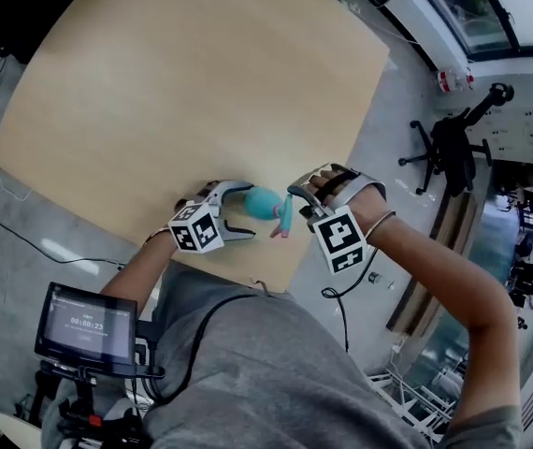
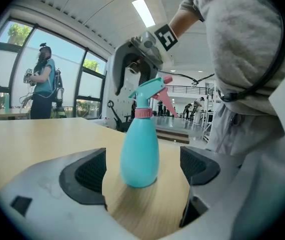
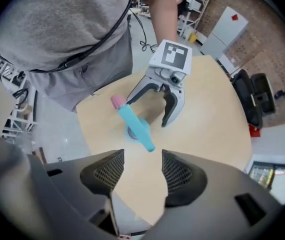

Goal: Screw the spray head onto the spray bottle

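A teal spray bottle (image 2: 139, 154) stands upright on the wooden table (image 1: 182, 92) near its front edge. Its teal spray head (image 2: 147, 91), with a pink collar and pink trigger, sits on the neck. My left gripper (image 2: 142, 171) lies nearly level and open, the bottle's base just ahead between its pads without touching either. My right gripper (image 3: 142, 171) hangs over the bottle pointing straight down, open, nothing between its pads. From above, the spray head (image 3: 135, 126) shows below it, with the left gripper (image 3: 147, 111) beyond. From the head, the bottle (image 1: 263, 202) sits between left gripper (image 1: 251, 210) and right gripper (image 1: 309, 195).
The table's front corner (image 1: 285, 283) lies close to the bottle. A black office chair (image 1: 449, 148) stands on the floor at the right. A small monitor (image 1: 84, 324) sits by my left side. A person (image 2: 42, 84) stands far off by the windows.
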`<state>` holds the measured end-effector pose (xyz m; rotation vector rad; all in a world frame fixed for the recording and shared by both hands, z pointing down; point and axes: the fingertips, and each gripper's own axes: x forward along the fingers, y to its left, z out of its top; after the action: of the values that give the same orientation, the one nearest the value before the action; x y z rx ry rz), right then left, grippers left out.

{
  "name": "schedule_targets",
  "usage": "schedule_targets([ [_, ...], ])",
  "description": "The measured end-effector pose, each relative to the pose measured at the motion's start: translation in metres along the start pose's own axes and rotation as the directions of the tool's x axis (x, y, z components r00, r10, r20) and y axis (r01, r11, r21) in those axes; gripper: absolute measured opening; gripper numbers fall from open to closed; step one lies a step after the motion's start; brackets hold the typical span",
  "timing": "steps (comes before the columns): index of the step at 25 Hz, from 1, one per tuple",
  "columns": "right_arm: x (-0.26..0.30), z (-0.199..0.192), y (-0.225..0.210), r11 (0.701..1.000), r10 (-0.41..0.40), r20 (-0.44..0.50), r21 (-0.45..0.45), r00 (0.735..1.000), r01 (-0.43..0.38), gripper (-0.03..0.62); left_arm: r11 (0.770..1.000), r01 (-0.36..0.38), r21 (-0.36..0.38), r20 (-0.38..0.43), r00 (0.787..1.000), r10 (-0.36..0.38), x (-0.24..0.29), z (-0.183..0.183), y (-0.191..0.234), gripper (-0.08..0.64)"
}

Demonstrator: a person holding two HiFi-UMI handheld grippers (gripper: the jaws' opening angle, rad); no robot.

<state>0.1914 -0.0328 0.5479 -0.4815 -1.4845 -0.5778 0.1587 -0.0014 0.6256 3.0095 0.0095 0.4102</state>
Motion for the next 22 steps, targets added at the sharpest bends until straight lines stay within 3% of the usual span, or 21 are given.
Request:
schedule_targets([
  [2,-0.019,-0.002,0.0,0.995,-0.054,-0.008,0.082,0.998,0.055,0.218,0.998,-0.062,-0.033,0.004,0.998,0.062,-0.038,0.008,0.005,0.44],
  [4,-0.037,-0.014,0.005,0.971,-0.131,-0.011,0.199,0.991,0.13,0.215,0.986,-0.151,-0.074,0.026,0.988,0.153,-0.068,0.025,0.017,0.437],
  [5,-0.045,-0.022,0.006,0.942,-0.188,-0.006,0.28,0.982,0.182,0.215,0.976,-0.2,-0.09,0.039,0.978,0.205,-0.082,0.038,0.026,0.429],
  [6,-0.056,-0.029,0.005,0.893,-0.262,0.009,0.382,0.965,0.238,0.206,0.963,-0.251,-0.101,0.054,0.965,0.257,-0.095,0.053,0.035,0.382],
  [7,-0.072,-0.035,0.002,0.813,-0.349,0.033,0.507,0.937,0.285,0.128,0.948,-0.299,-0.11,0.074,0.949,0.308,-0.108,0.071,0.043,0.297],
  [8,-0.093,-0.04,-0.001,0.696,-0.443,0.06,0.651,0.895,0.301,0.01,0.931,-0.344,-0.118,0.098,0.929,0.356,-0.12,0.093,0.049,0.178],
  [9,-0.118,-0.046,-0.005,0.543,-0.537,0.08,0.794,0.84,0.272,0.006,0.914,-0.386,-0.126,0.122,0.908,0.401,-0.131,0.116,0.055,0.06],
  [10,-0.143,-0.051,-0.009,0.37,-0.629,0.086,0.907,0.773,0.2,0.006,0.896,-0.424,-0.132,0.141,0.887,0.44,-0.143,0.14,0.059,0.015],
  [11,-0.168,-0.056,-0.013,0.207,-0.716,0.075,0.972,0.694,0.108,0.006,0.879,-0.457,-0.134,0.154,0.867,0.474,-0.154,0.163,0.063,0.005],
  [12,-0.191,-0.058,-0.016,0.078,-0.795,0.049,0.997,0.605,0.022,0.006,0.864,-0.485,-0.133,0.163,0.849,0.502,-0.164,0.183,0.067,0.005],
  [13,-0.212,-0.059,-0.018,-0.014,-0.859,0.014,0.999,0.511,-0.05,0.006,0.85,-0.51,-0.131,0.172,0.833,0.526,-0.173,0.201,0.071,0.005],
  [14,-0.23,-0.058,-0.018,-0.079,-0.907,-0.024,0.99,0.421,-0.113,0.006,0.838,-0.53,-0.128,0.184,0.818,0.545,-0.18,0.217,0.074,0.005],
  [15,-0.243,-0.055,-0.016,-0.127,-0.937,-0.062,0.977,0.343,-0.171,0.006,0.831,-0.543,-0.121,0.2,0.807,0.556,-0.185,0.232,0.075,0.005],
  [16,-0.252,-0.051,-0.014,-0.162,-0.954,-0.095,0.962,0.285,-0.219,0.006,0.831,-0.544,-0.113,0.224,0.801,0.555,-0.188,0.245,0.075,0.005],
  [17,-0.256,-0.045,-0.013,-0.185,-0.961,-0.121,0.949,0.249,-0.254,0.006,0.838,-0.536,-0.104,0.25,0.801,0.544,-0.19,0.257,0.072,0.005],
  [19,-0.257,-0.032,-0.008,-0.205,-0.963,-0.143,0.939,0.228,-0.275,0.006,0.853,-0.516,-0.079,0.288,0.807,0.515,-0.189,0.277,0.064,0.005],
  [22,-0.258,-0.021,0.004,-0.211,-0.959,-0.152,0.948,0.241,-0.24,0.005,0.873,-0.488,-0.013,0.333,0.821,0.464,-0.183,0.303,0.049,0.005],
])
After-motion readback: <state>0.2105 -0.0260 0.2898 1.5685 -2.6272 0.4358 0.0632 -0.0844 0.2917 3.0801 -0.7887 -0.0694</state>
